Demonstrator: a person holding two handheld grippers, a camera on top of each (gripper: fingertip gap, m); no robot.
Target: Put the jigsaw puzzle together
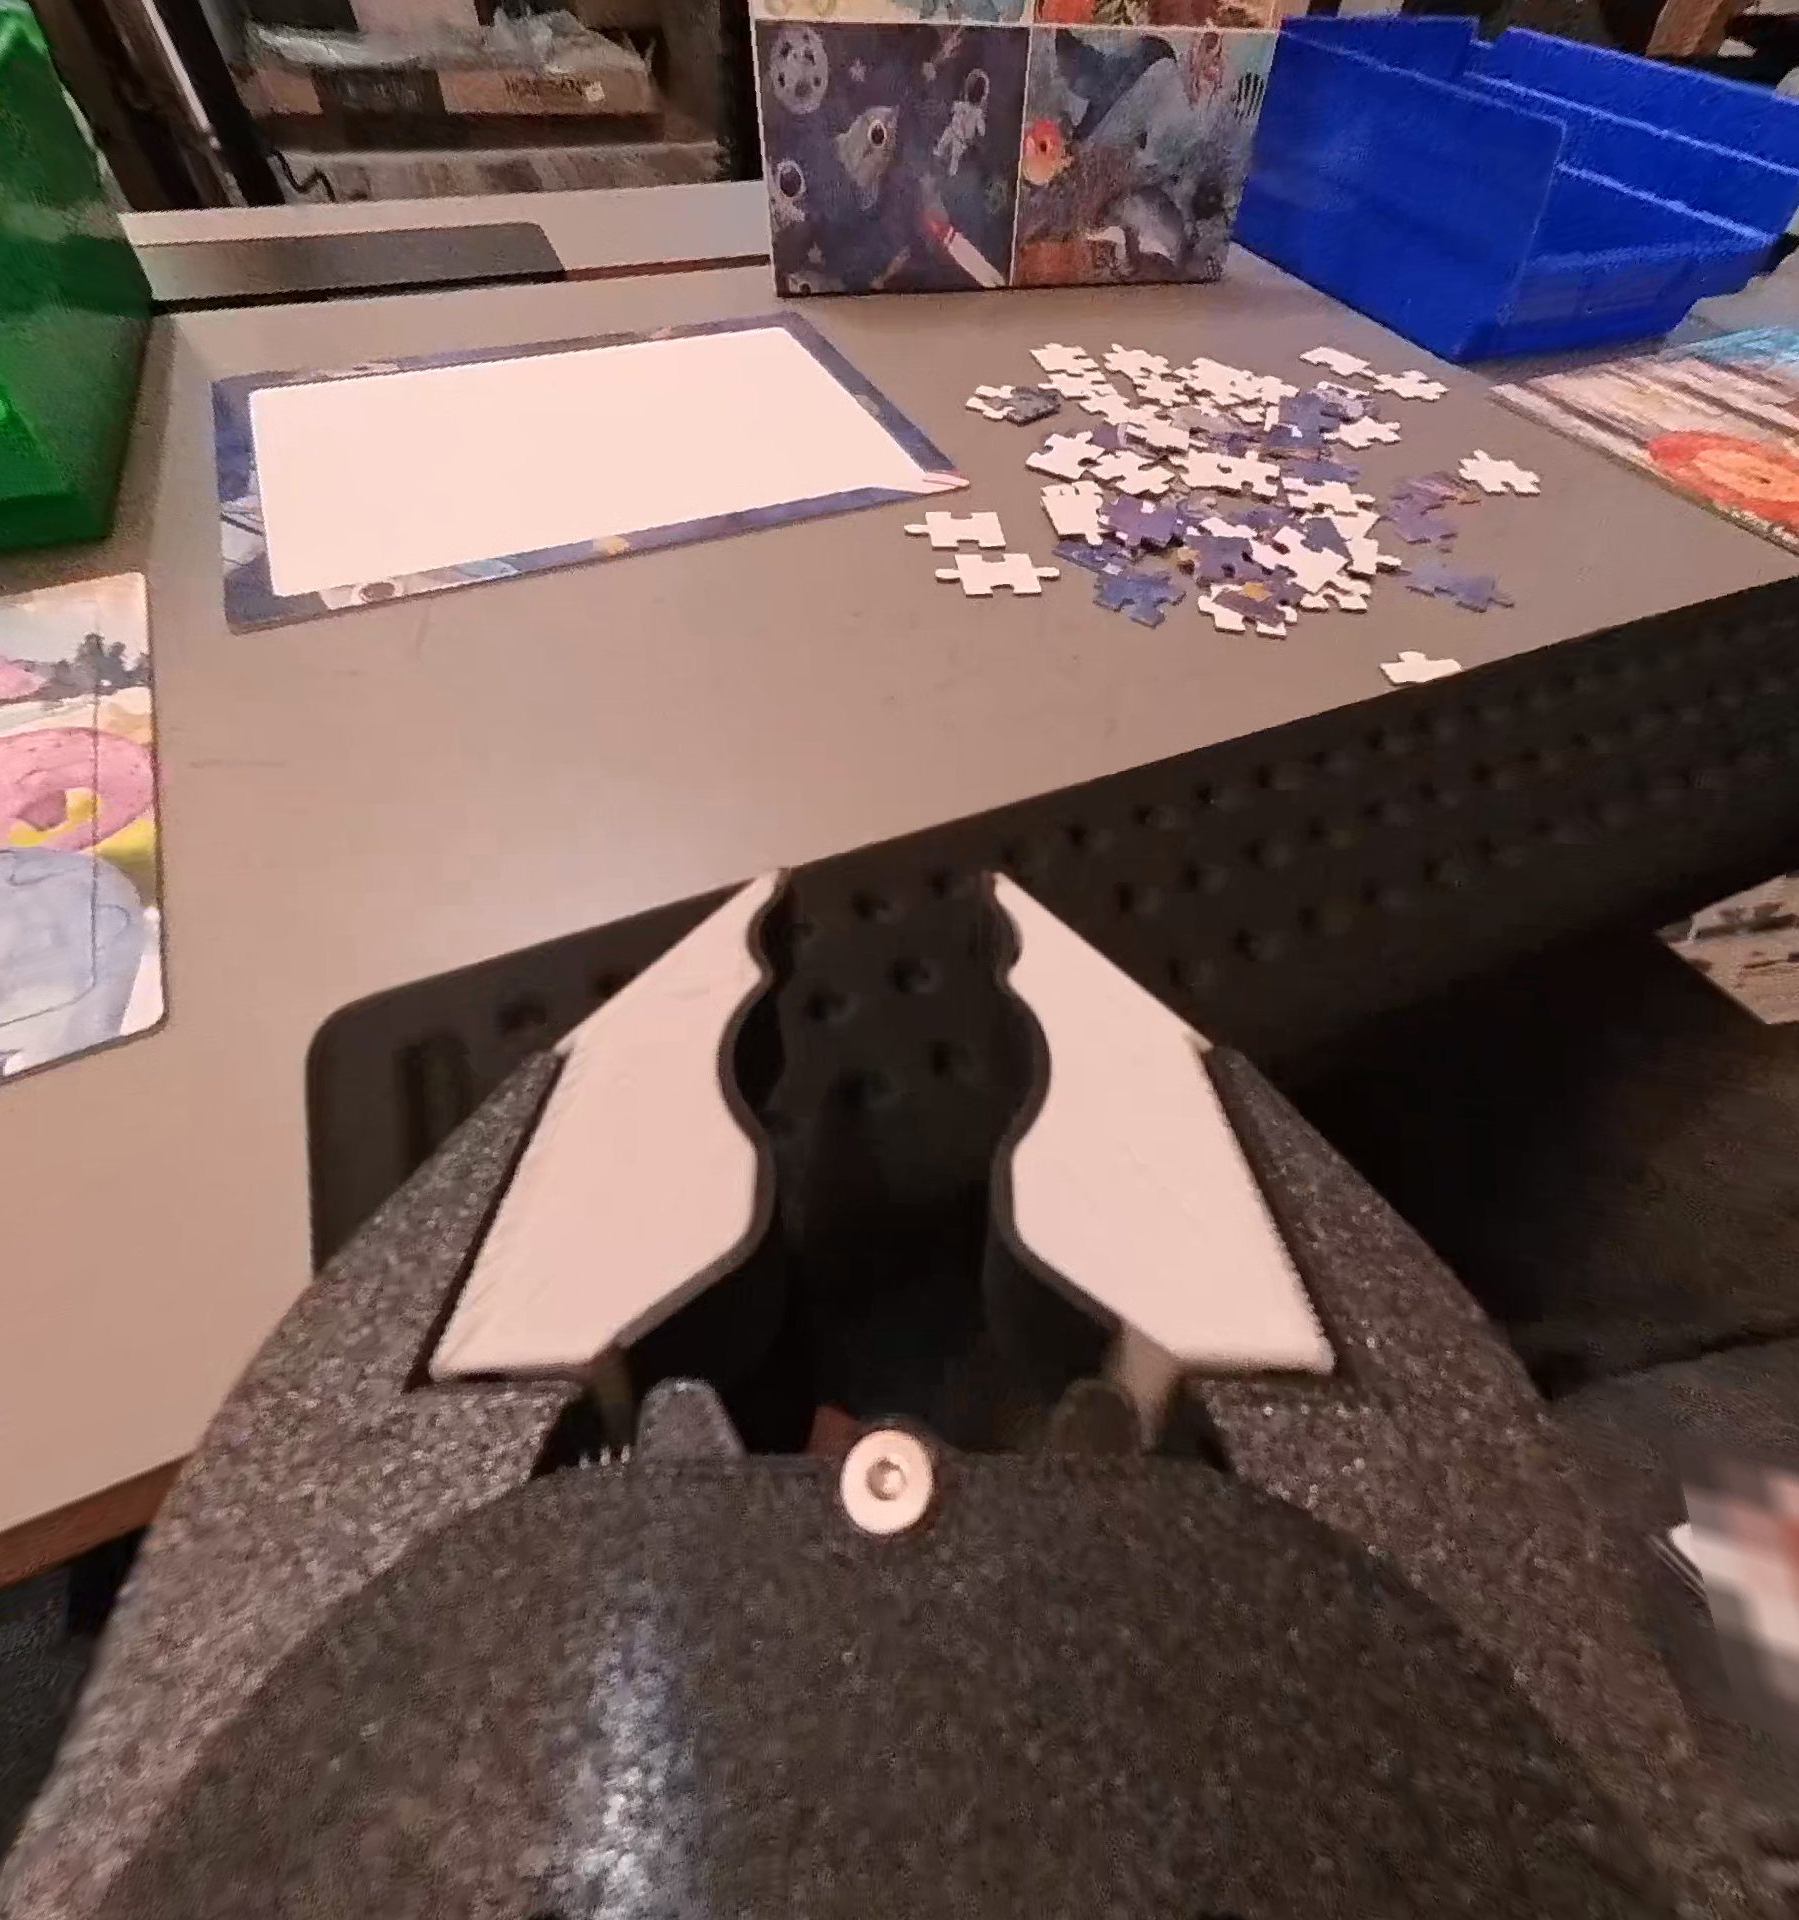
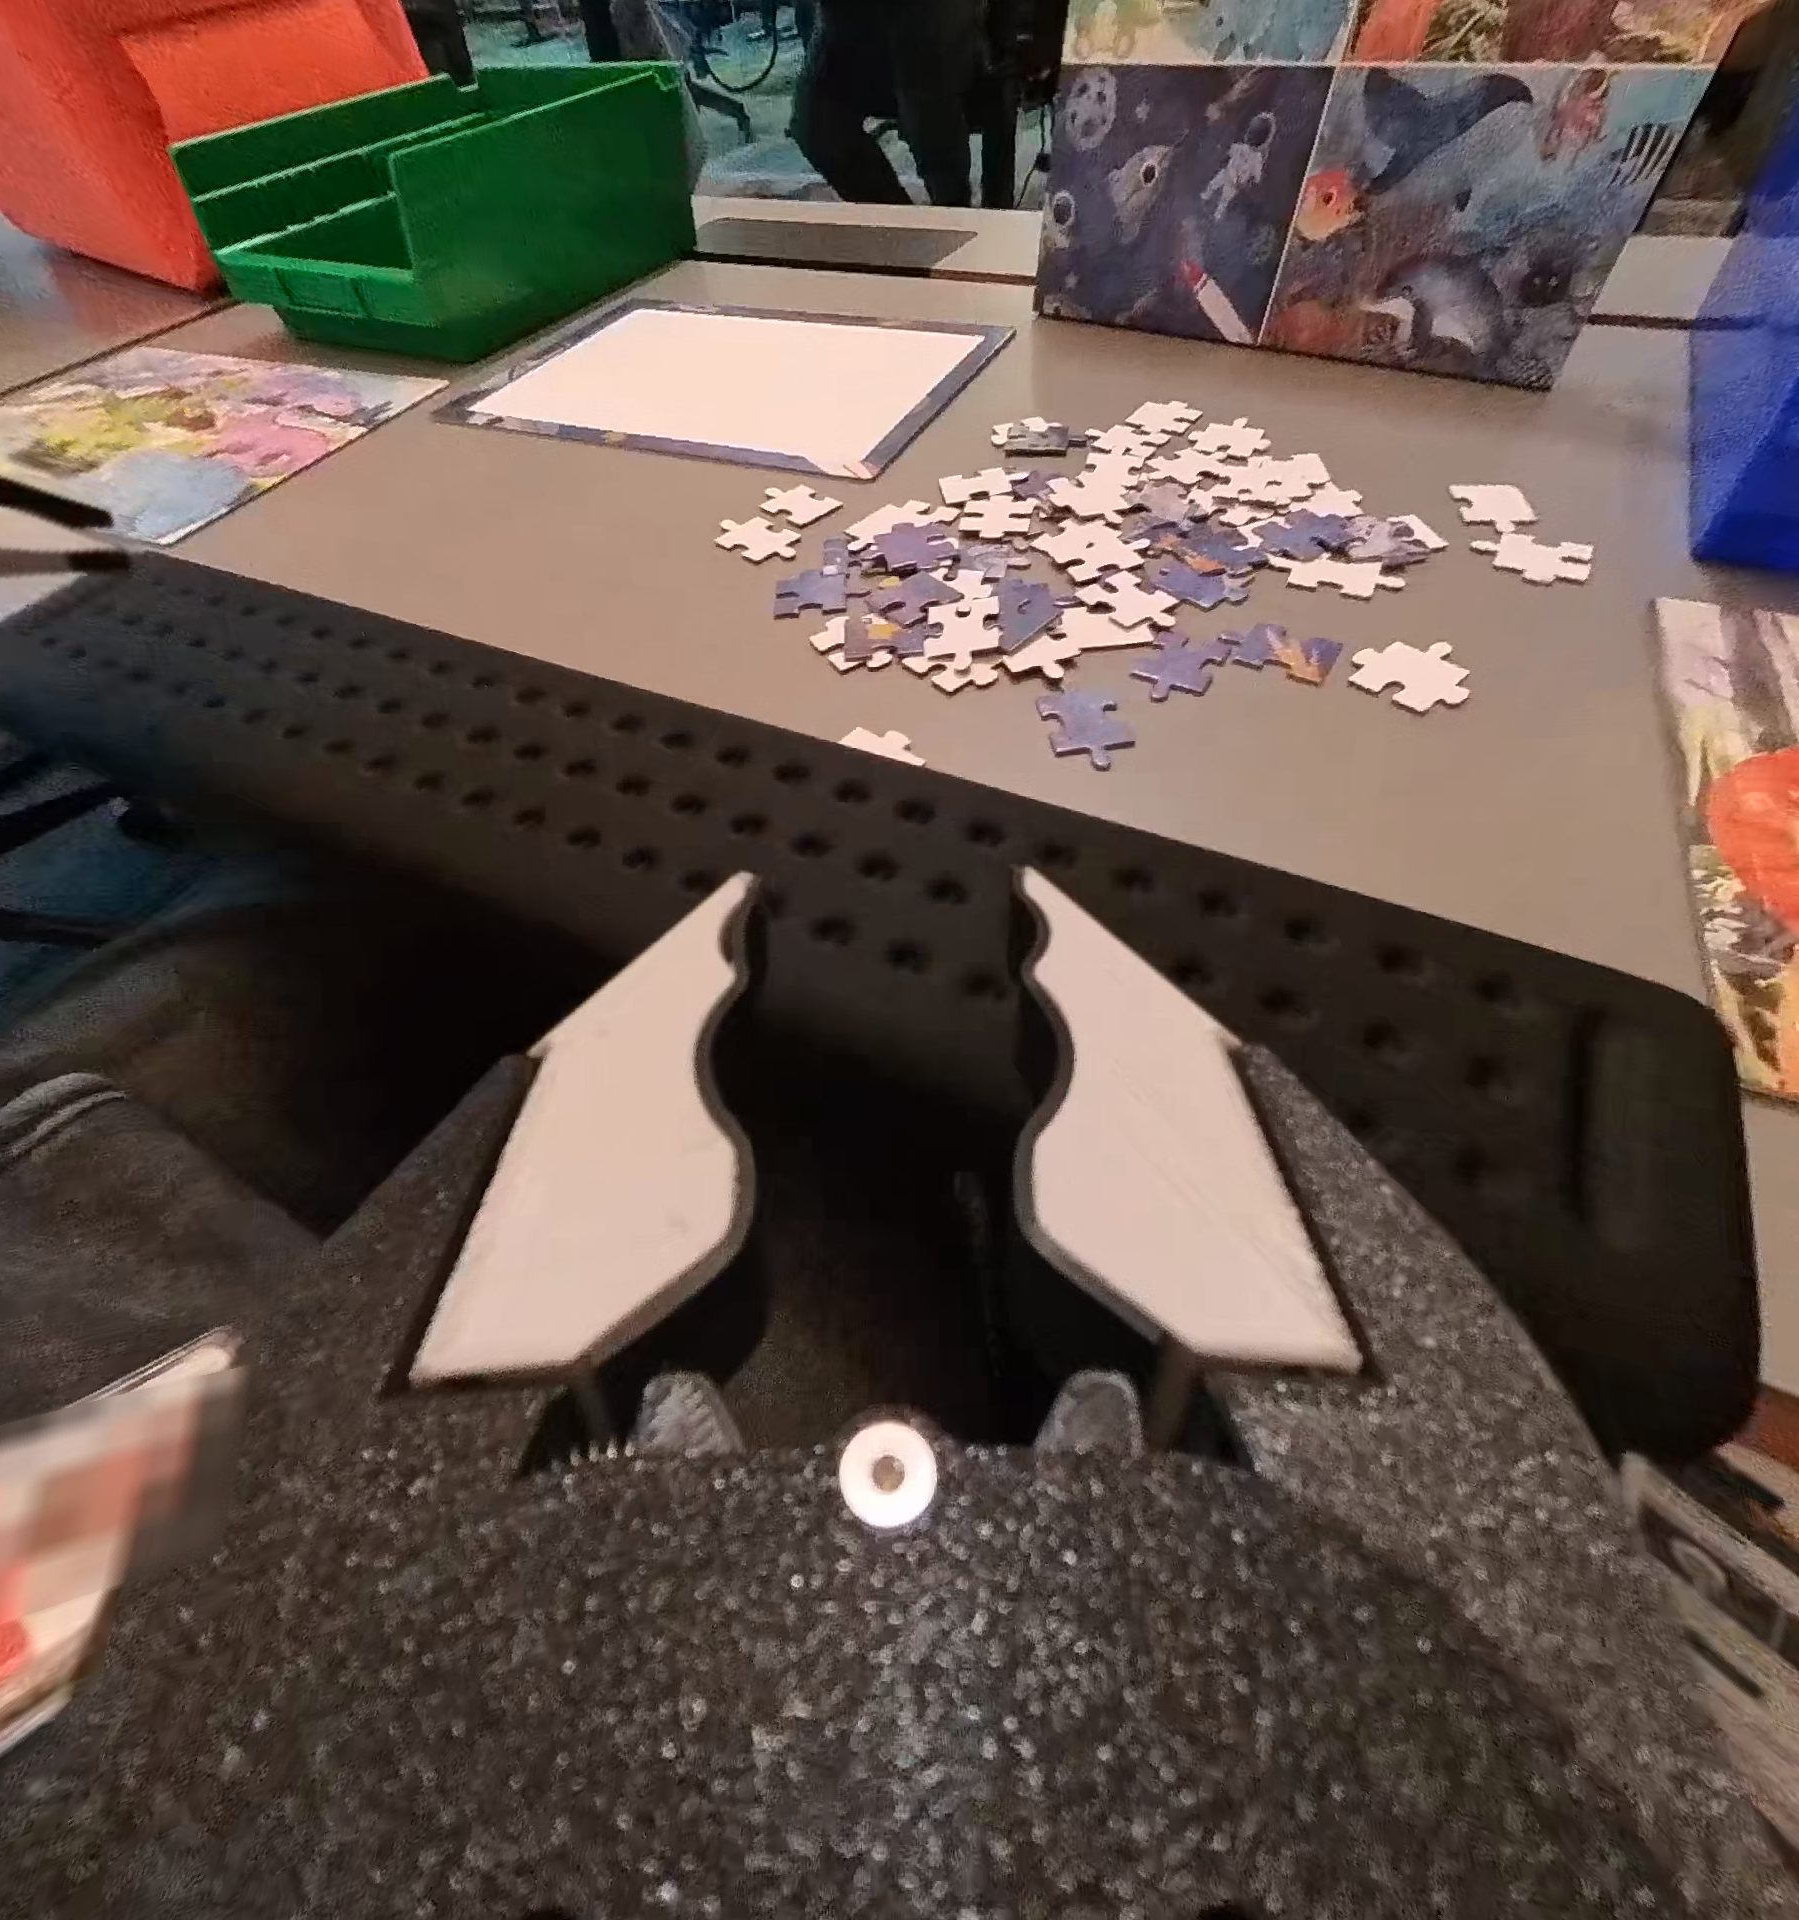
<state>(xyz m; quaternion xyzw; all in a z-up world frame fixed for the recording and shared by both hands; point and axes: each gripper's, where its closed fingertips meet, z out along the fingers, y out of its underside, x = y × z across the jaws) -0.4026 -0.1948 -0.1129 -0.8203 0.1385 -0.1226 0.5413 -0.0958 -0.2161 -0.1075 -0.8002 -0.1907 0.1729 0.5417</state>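
Note:
A puzzle tray (image 1: 562, 457) with a white middle and a blue printed border lies flat on the grey table; it also shows in the right wrist view (image 2: 739, 384). A heap of loose puzzle pieces (image 1: 1227, 488), some blue side up and some white side up, lies to its right, and shows in the right wrist view (image 2: 1113, 551). My left gripper (image 1: 890, 883) is open and empty, held low over a black perforated board at the table's near edge. My right gripper (image 2: 884, 883) is open and empty over the same board. Both are well short of the pieces.
The picture-covered puzzle box (image 1: 999, 145) stands behind the heap. A blue bin (image 1: 1518, 177) is at the far right, a green bin (image 2: 438, 208) and an orange bin (image 2: 95, 114) at the far left. Finished puzzles lie at the left (image 1: 33, 821) and right (image 2: 1778, 852) edges. The black perforated board (image 2: 562, 748) overhangs the front edge.

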